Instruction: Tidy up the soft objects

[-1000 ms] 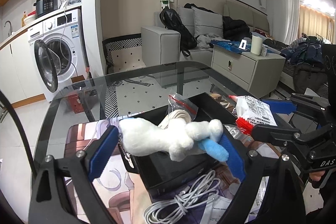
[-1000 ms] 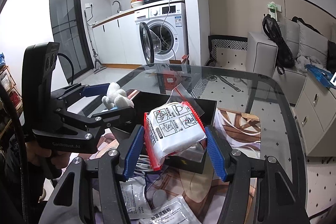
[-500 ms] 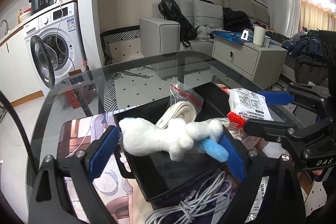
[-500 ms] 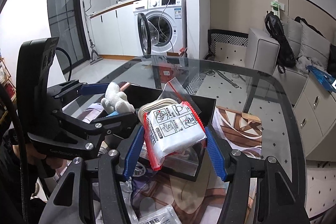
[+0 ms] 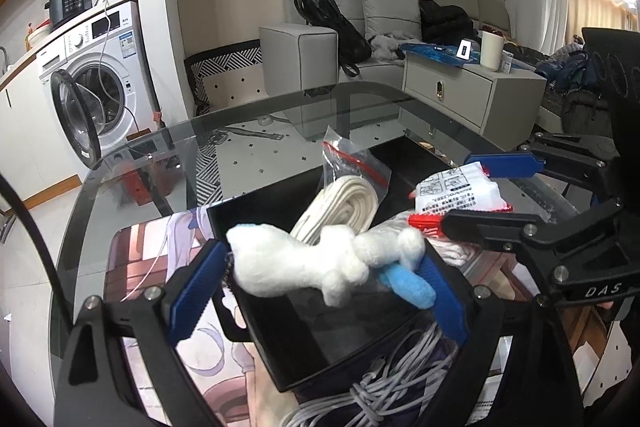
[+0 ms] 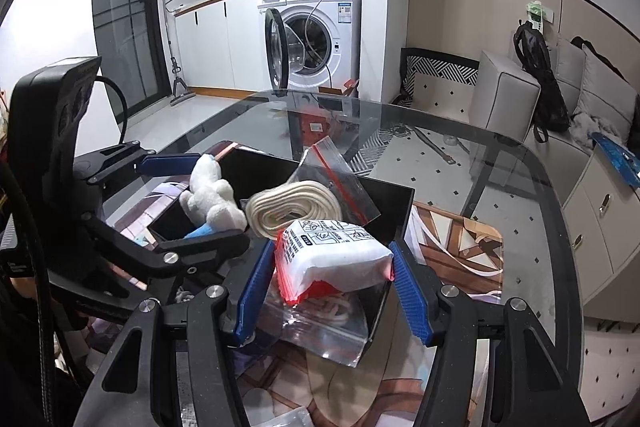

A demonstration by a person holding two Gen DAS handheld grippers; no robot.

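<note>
left gripper [image 5: 320, 275]: clamped on white plush toy [image 5: 316, 263], held over black bin [image 5: 340, 343]
right gripper [image 6: 332, 263]: clamped on white tissue pack [image 6: 332, 251], above bin's near edge
bin: bagged rope coil [image 6: 296, 207] inside, on glass table [image 6: 460, 155]

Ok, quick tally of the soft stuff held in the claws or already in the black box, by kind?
White plush toy, held in left claw: 1
White packet with red edge, held in right claw: 1
Bagged cream rope coil, in black box: 1
Total: 3
</note>
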